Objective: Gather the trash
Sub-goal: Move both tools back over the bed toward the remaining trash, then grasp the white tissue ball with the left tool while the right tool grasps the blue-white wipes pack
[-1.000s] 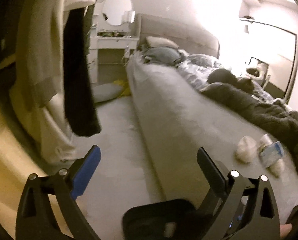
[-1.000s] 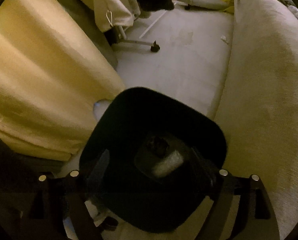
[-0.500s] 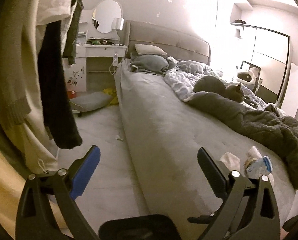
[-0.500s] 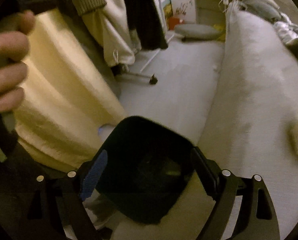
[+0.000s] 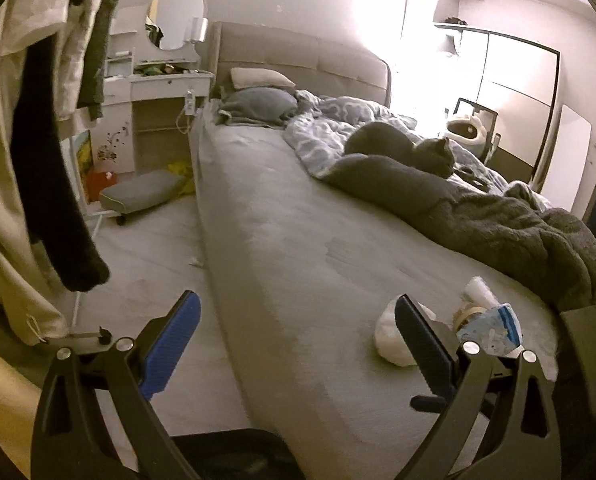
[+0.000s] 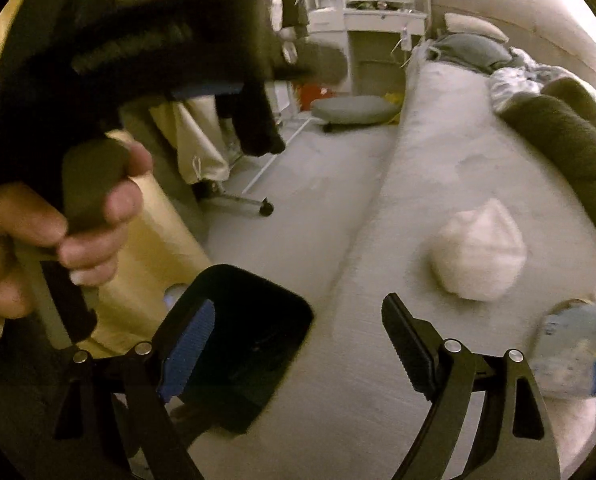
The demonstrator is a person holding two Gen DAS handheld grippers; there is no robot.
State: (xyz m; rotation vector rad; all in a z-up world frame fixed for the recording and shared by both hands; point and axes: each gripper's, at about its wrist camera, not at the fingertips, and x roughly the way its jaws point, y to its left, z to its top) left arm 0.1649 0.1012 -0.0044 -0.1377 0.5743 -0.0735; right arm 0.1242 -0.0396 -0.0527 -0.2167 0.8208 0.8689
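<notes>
A crumpled white tissue (image 6: pixel 480 258) lies on the grey bed near its foot; it also shows in the left wrist view (image 5: pixel 390 334). Beside it to the right lies a blue and white wrapper (image 5: pixel 492 326), seen at the right edge of the right wrist view (image 6: pixel 578 348), with a small white roll (image 5: pixel 478 290) behind it. A black bin (image 6: pixel 238 352) stands on the floor beside the bed, below my right gripper (image 6: pixel 294 336), which is open and empty. My left gripper (image 5: pixel 296 316) is open and empty above the bed's edge. A hand holds the left gripper's handle (image 6: pixel 90 184).
A grey cat (image 5: pixel 402 148) lies on the bedding. A dark blanket (image 5: pixel 498 224) covers the bed's right side. Clothes (image 5: pixel 46 160) hang on a wheeled rack at left. A grey cushion (image 5: pixel 142 192) and a small scrap (image 5: pixel 196 262) lie on the floor. A dressing table (image 5: pixel 158 92) stands behind.
Both grippers have lifted and turned from the bin and floor toward the bed. The tissue and wrapper have come into the right wrist view. Both stay open.
</notes>
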